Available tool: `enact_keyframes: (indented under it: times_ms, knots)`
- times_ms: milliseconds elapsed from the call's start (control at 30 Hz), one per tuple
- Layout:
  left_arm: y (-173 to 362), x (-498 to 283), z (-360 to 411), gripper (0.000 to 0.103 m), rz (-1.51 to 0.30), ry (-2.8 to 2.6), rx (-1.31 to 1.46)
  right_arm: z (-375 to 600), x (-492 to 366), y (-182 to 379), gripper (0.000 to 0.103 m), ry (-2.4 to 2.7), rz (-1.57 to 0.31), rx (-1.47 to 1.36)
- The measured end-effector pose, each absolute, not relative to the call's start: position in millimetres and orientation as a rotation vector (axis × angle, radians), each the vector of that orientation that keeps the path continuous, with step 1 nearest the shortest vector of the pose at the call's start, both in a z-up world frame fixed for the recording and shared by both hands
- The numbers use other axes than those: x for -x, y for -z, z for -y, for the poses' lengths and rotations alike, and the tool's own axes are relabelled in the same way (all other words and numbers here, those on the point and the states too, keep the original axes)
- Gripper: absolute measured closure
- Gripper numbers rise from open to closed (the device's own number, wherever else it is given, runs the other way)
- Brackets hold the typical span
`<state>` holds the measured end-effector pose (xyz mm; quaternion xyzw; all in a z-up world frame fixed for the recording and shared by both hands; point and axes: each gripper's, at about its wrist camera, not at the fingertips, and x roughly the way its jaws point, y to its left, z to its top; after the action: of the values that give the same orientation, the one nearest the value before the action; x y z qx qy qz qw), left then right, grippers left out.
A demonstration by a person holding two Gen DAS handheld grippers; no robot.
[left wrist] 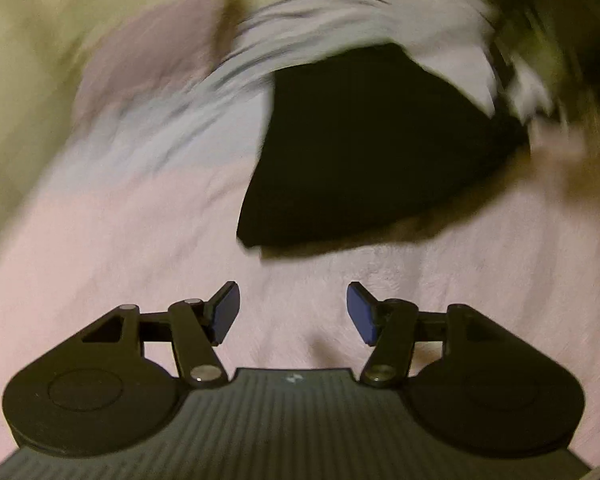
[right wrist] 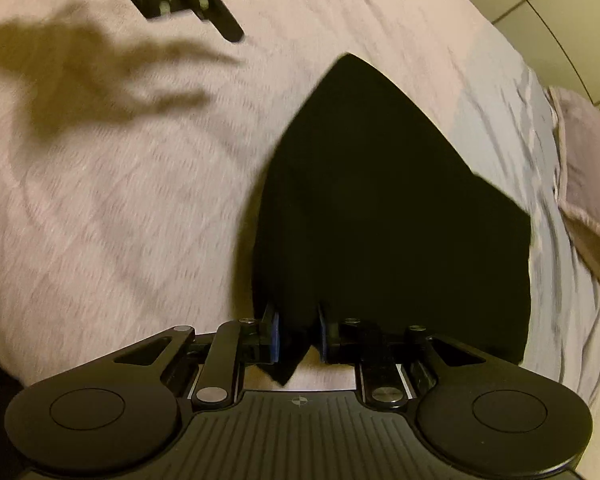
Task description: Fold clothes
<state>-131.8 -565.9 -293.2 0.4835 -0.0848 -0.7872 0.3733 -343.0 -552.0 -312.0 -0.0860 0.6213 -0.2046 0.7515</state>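
Here, in the left wrist view, the left gripper (left wrist: 293,312) hangs with jaws wide and empty over the pink bed (left wrist: 120,260); the black cloth (left wrist: 372,152) lies centre-right. In the right wrist view, the right gripper (right wrist: 298,336) pinches the cloth's (right wrist: 380,208) near edge, lower centre.

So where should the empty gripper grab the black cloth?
Probably at the free corner of the black cloth nearest the left gripper, coming in low from the near side. That corner juts out over the pale bedspread, so the open jaws can slip around its edge. The right gripper already pinches another edge.
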Motion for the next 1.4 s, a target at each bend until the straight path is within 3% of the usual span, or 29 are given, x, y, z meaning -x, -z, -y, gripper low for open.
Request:
enact_keyframes:
  times_ms: [100, 200, 233, 267, 333, 467, 567, 633, 700, 767, 833, 1000, 1200, 1300, 1367, 1400]
  knots:
    - [321.8, 155.2, 565.2, 0.039, 0.558, 2.046, -1.356, 536.0, 359.3, 306.8, 0.087, 0.466, -1.338, 0.154]
    - [348.9, 167.3, 577.7, 0.039, 0.739, 2.039, -1.443, 515.7, 368.8, 302.9, 0.084, 0.511, -1.276, 0.140]
    - [355.2, 168.9, 582.7, 0.039, 0.779, 2.036, -1.464, 509.0, 370.3, 300.4, 0.068, 0.535, -1.252, 0.137]
    - [359.4, 169.9, 588.2, 0.039, 0.822, 2.029, -1.473, 503.5, 371.3, 294.3, 0.042, 0.562, -1.223, 0.136]
    - [367.1, 171.7, 599.2, 0.039, 0.908, 2.012, -1.486, 497.2, 362.6, 294.1, 0.023, 0.597, -1.160, 0.151]
    - [379.0, 175.3, 620.5, 0.044, 1.058, 2.009, -1.556, 501.7, 329.5, 312.5, 0.023, 0.606, -1.118, 0.130]
    - [386.9, 174.6, 639.1, 0.061, 1.118, 2.031, -1.629, 512.1, 303.9, 339.9, 0.023, 0.611, -1.138, 0.209]
    - [383.9, 174.3, 645.3, 0.073, 1.063, 2.064, -1.652, 522.6, 297.9, 362.3, 0.026, 0.601, -1.207, 0.258]
    - [375.6, 174.6, 648.1, 0.086, 0.981, 2.102, -1.657, 524.4, 310.7, 361.9, 0.052, 0.597, -1.241, 0.280]
    - [358.9, 175.7, 644.6, 0.092, 0.929, 2.123, -1.615, 518.7, 335.0, 345.4, 0.088, 0.599, -1.249, 0.283]
    - [335.8, 179.2, 633.9, 0.093, 0.869, 2.163, -1.564, 512.9, 359.2, 328.9, 0.090, 0.602, -1.257, 0.285]
    - [292.4, 217.8, 572.7, 0.093, 0.745, 2.321, -1.472, 498.6, 419.9, 287.6, 0.089, 0.607, -1.277, 0.292]
    - [295.5, 276.8, 507.0, 0.089, 0.557, 2.407, -1.493, 481.0, 473.4, 280.5, 0.087, 0.702, -1.400, 0.185]
    - [288.8, 274.6, 495.2, 0.085, 0.458, 2.452, -1.503, 472.1, 480.1, 274.9, 0.072, 0.777, -1.386, 0.015]
    - [280.0, 260.9, 496.4, 0.078, 0.399, 2.478, -1.506, 465.4, 488.0, 265.1, 0.047, 0.869, -1.323, -0.151]
    - [275.4, 250.9, 500.0, 0.077, 0.373, 2.484, -1.505, 465.4, 491.8, 262.3, 0.044, 0.909, -1.286, -0.239]
